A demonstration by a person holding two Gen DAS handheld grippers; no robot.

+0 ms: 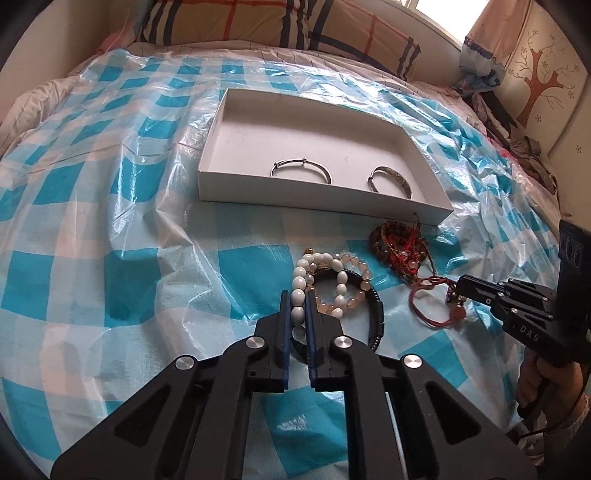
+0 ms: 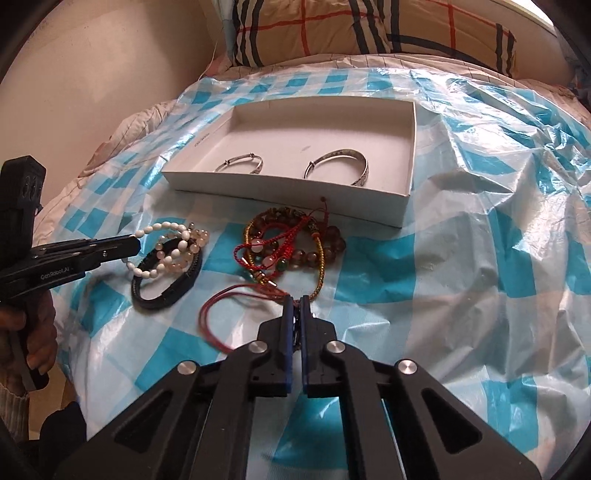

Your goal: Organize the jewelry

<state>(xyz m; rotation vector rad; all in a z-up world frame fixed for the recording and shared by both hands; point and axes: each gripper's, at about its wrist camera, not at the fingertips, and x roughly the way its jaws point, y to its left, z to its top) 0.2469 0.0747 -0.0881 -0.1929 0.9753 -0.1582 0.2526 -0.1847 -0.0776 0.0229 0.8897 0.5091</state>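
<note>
A white shallow box [image 1: 295, 199] [image 2: 280, 188] lies on the blue-checked plastic sheet and holds two silver bangles [image 1: 301, 170] [image 2: 336, 166]. In front of it lie a white bead bracelet [image 1: 298, 284] [image 2: 162, 266], a pink bead bracelet [image 1: 360, 273], a black braided band [image 1: 376, 314] [image 2: 166, 291] and a tangle of red cord and brown bead bracelets [image 1: 402, 251] [image 2: 291, 243]. My left gripper [image 1: 297, 295] [image 2: 135, 245] is shut on the white bead bracelet. My right gripper [image 2: 295, 301] [image 1: 456, 290] is shut on a red cord bracelet [image 2: 218, 314] [image 1: 428, 314].
The plastic sheet [image 1: 110, 221] covers a bed. Plaid pillows [image 1: 258, 22] [image 2: 369, 29] lie behind the box. A heap of clothes [image 1: 524, 147] sits at the bed's right edge by a wall with a tree decal.
</note>
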